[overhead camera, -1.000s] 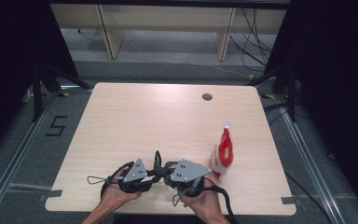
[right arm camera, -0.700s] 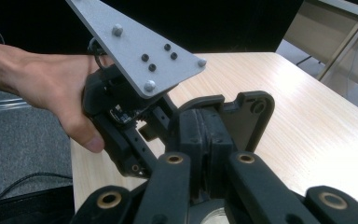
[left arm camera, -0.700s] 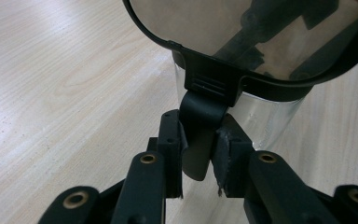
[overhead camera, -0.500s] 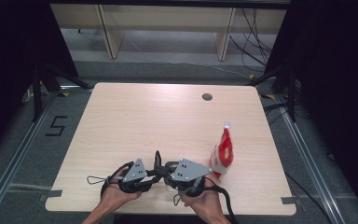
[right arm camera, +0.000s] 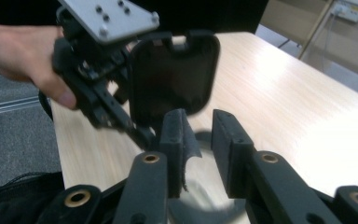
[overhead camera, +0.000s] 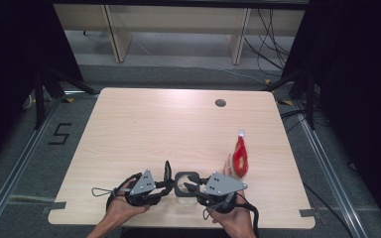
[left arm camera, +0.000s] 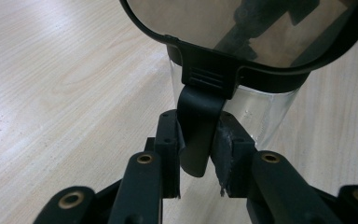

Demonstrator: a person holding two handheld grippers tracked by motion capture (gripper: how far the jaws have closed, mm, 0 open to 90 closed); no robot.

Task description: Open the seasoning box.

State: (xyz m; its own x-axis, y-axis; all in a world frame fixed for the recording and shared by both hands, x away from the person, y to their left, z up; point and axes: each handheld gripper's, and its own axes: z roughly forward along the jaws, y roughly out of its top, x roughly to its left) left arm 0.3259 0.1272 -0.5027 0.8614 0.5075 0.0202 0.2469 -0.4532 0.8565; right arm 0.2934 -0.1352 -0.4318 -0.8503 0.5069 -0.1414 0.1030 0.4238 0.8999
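Note:
A clear container [overhead camera: 185, 198] stands near the table's front edge. Its black lid [overhead camera: 186, 179], with a tinted window, is tilted up. In the left gripper view, the lid's black tab [left arm camera: 196, 140] sits pinched between my left gripper's pads, and the clear container [left arm camera: 261, 112] is just behind. My left gripper [overhead camera: 167, 179] is shut on that tab. My right gripper [overhead camera: 192, 188] is on the container's right. Its jaws have just been opening and stand apart, with nothing between them. In the right gripper view, the right gripper [right arm camera: 198, 128] faces the raised lid [right arm camera: 172, 79], with the container's blurred rim [right arm camera: 205, 207] below.
A red and white pouch [overhead camera: 239, 157] with a white cap stands upright right of my right hand, with a pale object [overhead camera: 227, 166] against it. A round cable hole [overhead camera: 221, 103] lies at the table's far right. Bare wood stretches behind and left.
My right gripper has drawn back to the right, away from the left one. The black lid now shows between the two grippers. The left hand has stayed put.

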